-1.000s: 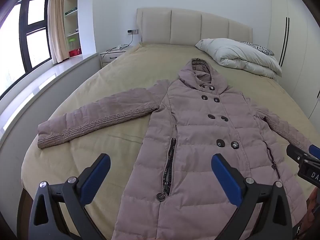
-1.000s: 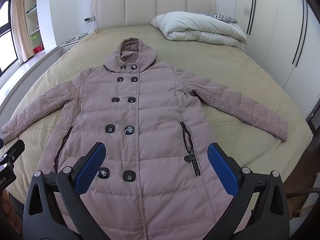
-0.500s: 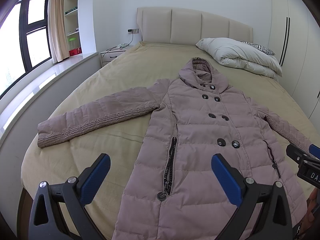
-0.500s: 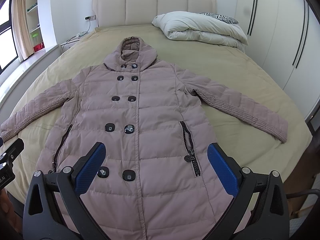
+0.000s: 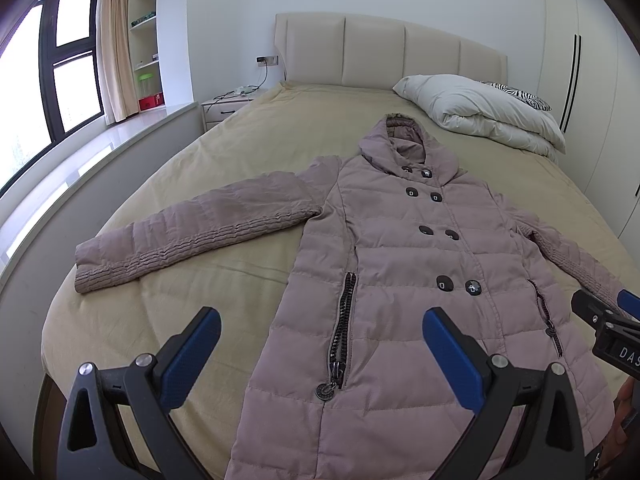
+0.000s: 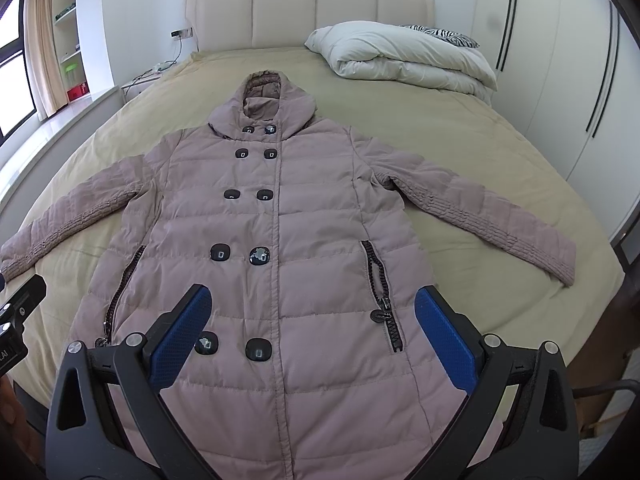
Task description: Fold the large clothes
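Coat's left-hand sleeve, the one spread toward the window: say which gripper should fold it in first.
Left. The left gripper is open above the coat on that sleeve's side; the right gripper hangs over the coat's middle.

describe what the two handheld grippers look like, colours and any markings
Both match: the left gripper and right gripper have black triangular frames with cutouts, silver round bolts, and flat textured blue pads lining each finger. In the left view, the right one's black body carries white lettering, cut off at the frame edge.
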The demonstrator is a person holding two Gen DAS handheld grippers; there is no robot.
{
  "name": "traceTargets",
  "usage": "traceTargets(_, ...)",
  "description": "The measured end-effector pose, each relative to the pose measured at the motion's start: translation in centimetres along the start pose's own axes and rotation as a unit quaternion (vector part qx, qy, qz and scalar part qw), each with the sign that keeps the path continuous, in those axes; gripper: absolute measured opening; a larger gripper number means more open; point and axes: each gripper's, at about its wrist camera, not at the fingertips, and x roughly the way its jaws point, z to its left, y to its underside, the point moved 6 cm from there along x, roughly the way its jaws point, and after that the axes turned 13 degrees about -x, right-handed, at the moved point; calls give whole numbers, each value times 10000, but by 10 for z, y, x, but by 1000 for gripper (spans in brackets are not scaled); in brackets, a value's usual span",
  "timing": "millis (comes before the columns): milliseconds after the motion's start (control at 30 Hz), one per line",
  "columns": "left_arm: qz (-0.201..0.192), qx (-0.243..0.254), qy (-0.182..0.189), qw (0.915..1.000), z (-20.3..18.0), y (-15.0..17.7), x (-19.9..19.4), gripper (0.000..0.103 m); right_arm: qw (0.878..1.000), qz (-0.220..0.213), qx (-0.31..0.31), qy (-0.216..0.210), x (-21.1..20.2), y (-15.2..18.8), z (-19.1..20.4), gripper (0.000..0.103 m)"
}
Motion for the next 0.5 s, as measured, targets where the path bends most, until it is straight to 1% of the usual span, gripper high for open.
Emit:
traceTargets(433,15,-1,-5,10000,0,0,0,103,10000,23,-8,10,0,1,1,103)
traceTargets(500,17,-3,-2,10000,8,8,1,103,10000,30,-14,0,6,5,3,103)
